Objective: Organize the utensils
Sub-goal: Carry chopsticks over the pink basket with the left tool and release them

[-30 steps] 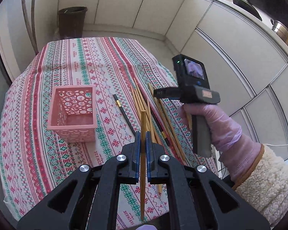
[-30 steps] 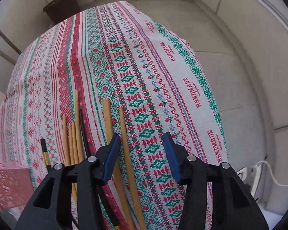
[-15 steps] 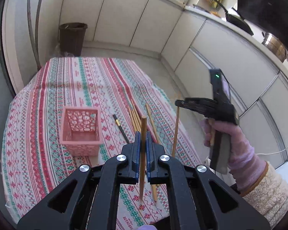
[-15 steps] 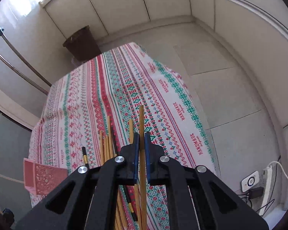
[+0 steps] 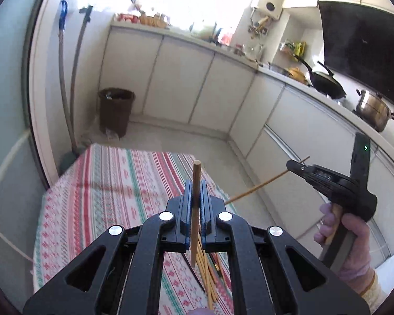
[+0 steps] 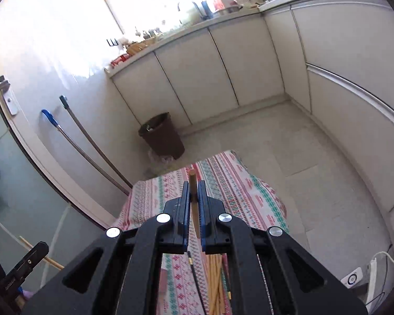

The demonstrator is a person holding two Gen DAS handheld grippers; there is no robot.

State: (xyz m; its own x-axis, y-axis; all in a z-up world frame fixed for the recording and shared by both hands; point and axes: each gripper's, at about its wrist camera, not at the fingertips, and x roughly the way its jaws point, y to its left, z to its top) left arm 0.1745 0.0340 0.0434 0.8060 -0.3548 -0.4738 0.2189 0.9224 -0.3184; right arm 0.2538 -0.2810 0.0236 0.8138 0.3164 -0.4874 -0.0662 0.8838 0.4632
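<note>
Two chopsticks were held aloft: the left gripper (image 5: pixel 194 193) fingers clamped one chopstick (image 5: pixel 195 210), the right gripper (image 6: pixel 194 194) fingers another (image 6: pixel 193 197), the loose bundle (image 6: pixel 215 283) on the surface below. Either thin stick could pivot and slip. A second earlier, the right fingers stood apart, low over the cloth.

Daylight floods my views from a blown-out window (image 6: pixel 155 0) at twelve o'clock; cabinets (image 5: pixel 181 78) bow toward my dark, vignetted fisheye edges; focus holds sharp.
</note>
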